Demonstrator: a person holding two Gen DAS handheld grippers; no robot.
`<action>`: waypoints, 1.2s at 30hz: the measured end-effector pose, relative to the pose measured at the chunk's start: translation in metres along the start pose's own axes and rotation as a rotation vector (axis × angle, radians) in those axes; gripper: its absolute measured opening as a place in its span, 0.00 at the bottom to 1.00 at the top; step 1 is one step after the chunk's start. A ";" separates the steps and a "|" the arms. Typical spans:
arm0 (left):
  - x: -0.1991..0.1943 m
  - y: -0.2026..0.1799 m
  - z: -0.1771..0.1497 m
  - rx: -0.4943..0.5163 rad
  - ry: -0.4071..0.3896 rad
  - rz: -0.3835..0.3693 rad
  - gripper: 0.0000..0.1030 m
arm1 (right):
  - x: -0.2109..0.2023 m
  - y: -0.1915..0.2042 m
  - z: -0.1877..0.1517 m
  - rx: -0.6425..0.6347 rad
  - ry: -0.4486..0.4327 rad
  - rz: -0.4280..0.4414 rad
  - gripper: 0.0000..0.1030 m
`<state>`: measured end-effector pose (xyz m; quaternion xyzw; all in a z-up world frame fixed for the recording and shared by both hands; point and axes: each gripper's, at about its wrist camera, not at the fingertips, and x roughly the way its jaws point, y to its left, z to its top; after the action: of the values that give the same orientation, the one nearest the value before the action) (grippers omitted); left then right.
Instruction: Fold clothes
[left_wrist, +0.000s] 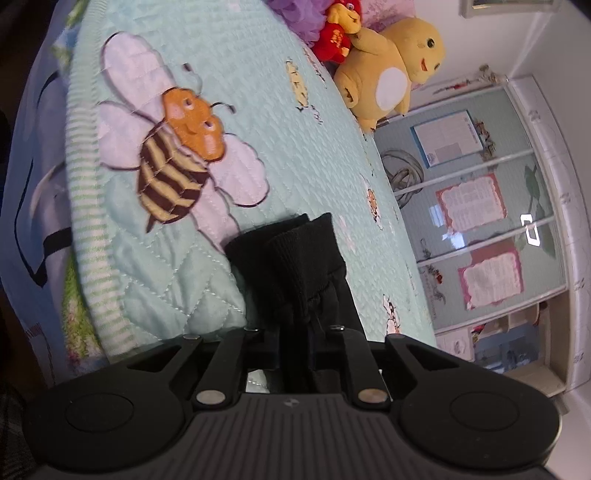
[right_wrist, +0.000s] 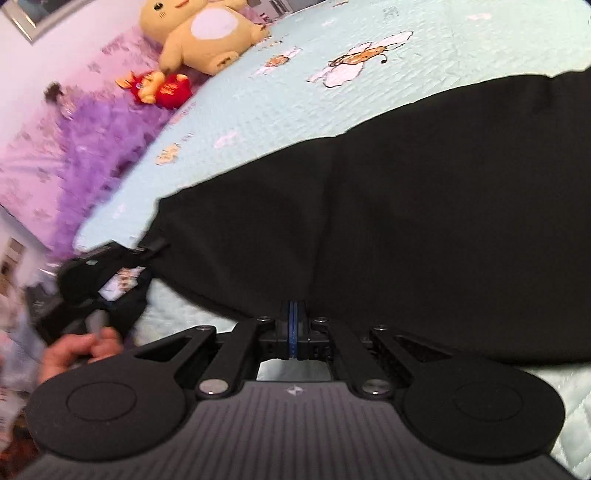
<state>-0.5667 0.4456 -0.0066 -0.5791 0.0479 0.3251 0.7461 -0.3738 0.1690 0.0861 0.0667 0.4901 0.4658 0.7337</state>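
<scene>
Both hand-held grippers pinch the black garment (right_wrist: 424, 206): my left hand-held gripper (left_wrist: 299, 328) clamps its ribbed, bunched cuff end, my right hand-held gripper (right_wrist: 293, 314) its smooth hem, jaws tight. It lies spread on the quilted mint bedspread (left_wrist: 295, 147), bee appliqué beside it, open quilt beyond toward the yellow plush toy (left_wrist: 391, 74).
</scene>
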 end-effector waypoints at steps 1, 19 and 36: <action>-0.001 -0.005 0.000 0.020 -0.002 0.004 0.11 | -0.007 -0.002 -0.001 0.003 -0.006 0.018 0.00; -0.059 -0.299 -0.239 1.329 -0.032 -0.309 0.10 | -0.163 -0.168 -0.045 0.360 -0.355 0.063 0.00; 0.015 -0.186 -0.431 2.204 0.046 -0.251 0.30 | -0.182 -0.234 -0.057 0.548 -0.441 0.146 0.07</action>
<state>-0.3222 0.0441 0.0017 0.3949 0.2657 0.0159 0.8793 -0.2891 -0.1187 0.0467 0.3948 0.4203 0.3429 0.7415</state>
